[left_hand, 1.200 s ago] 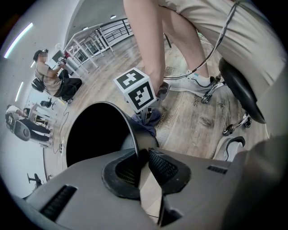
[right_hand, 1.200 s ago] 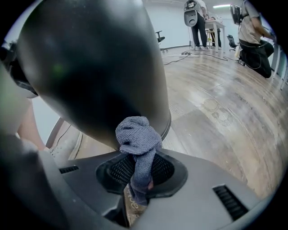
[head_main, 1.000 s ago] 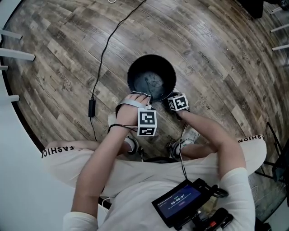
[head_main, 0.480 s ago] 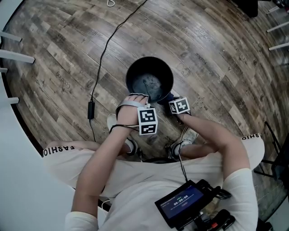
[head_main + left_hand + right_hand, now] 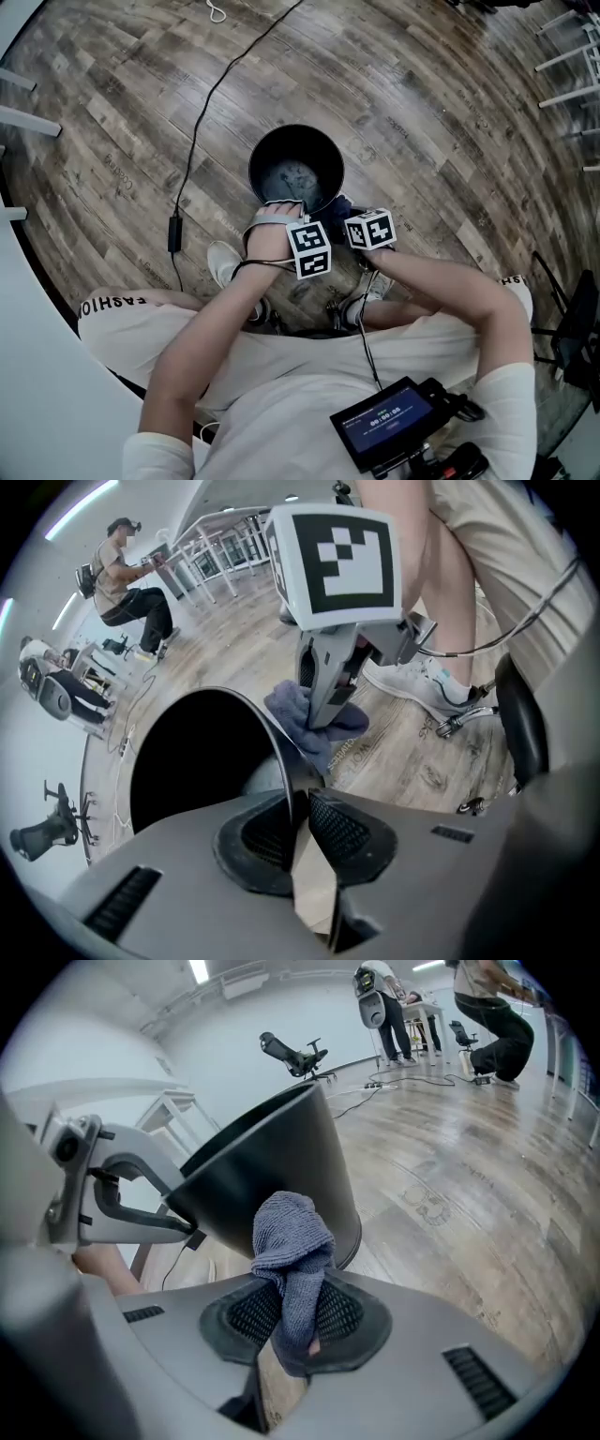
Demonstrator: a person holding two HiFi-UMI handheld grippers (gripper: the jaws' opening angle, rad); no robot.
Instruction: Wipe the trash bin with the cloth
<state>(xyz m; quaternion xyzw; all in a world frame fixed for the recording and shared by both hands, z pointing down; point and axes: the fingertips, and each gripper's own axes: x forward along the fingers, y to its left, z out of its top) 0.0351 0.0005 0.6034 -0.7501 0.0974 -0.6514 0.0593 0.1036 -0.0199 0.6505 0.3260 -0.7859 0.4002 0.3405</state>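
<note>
Head view, looking steeply down. A black trash bin (image 5: 265, 150) stands upright on the wood-plank floor (image 5: 450, 122) at upper centre of the frame, its open mouth facing the camera. A black cable (image 5: 174, 232) runs across the floor to the left of the bin. A white shoe (image 5: 222, 262) shows below and left of it, and a device with a lit screen (image 5: 386, 424) sits at the lower right.

Left gripper view. The left gripper (image 5: 298, 822) has its jaws closed on the thin rim of the bin at the lower centre of the frame. One pad lies inside the wall and the other outside.

Right gripper view. The right gripper (image 5: 295, 1321) has its jaws closed on a grey-blue knitted cloth (image 5: 291, 1237). The cloth bunches up above the pads at centre frame, with a short end hanging below them. The bin's dark outer wall fills the area just behind the cloth. Whether the two touch cannot be told from this view.

In the left gripper view the cloth sits just outside the rim, to the right of the bin's mouth, under the right gripper's marker cube (image 5: 336, 555).
</note>
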